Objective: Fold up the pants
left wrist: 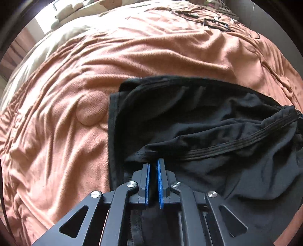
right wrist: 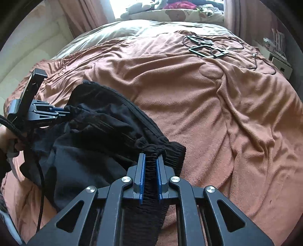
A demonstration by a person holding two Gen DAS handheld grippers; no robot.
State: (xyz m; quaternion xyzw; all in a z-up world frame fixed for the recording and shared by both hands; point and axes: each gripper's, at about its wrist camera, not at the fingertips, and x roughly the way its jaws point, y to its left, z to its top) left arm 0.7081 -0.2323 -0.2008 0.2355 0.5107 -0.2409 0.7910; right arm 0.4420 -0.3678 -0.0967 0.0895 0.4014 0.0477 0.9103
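The black pants (left wrist: pixel 198 121) are lying bunched on a bed, spread over a rumpled rust-orange blanket (left wrist: pixel 56 132), with both grippers gripping their elastic waistband.

In the left wrist view, the left gripper (left wrist: pixel 153 162) is holding a fold of the waistband (left wrist: pixel 236 143), its blue-padded jaws standing narrow with dark cloth pinched between them. The ribbed band is running off to the right from the jaws, and the pants' hemmed edge is lying flat against the blanket to the left.

In the right wrist view, the right gripper (right wrist: pixel 151 157) is clamping the gathered waistband (right wrist: pixel 151 149), its jaws sitting narrow on either side of the puckered elastic, which is hanging down between them toward the camera. The rest of the pants (right wrist: pixel 90 132) is sagging to the left, where the left gripper (right wrist: pixel 66 112) is biting the fabric from the side.

Toward the far side of the bed, some black cables and thin frames (right wrist: pixel 206 47) are resting on the blanket (right wrist: pixel 236 123), well apart from the pants. Beyond them, pale pillows (right wrist: pixel 170 15) are lying at the head of the bed.
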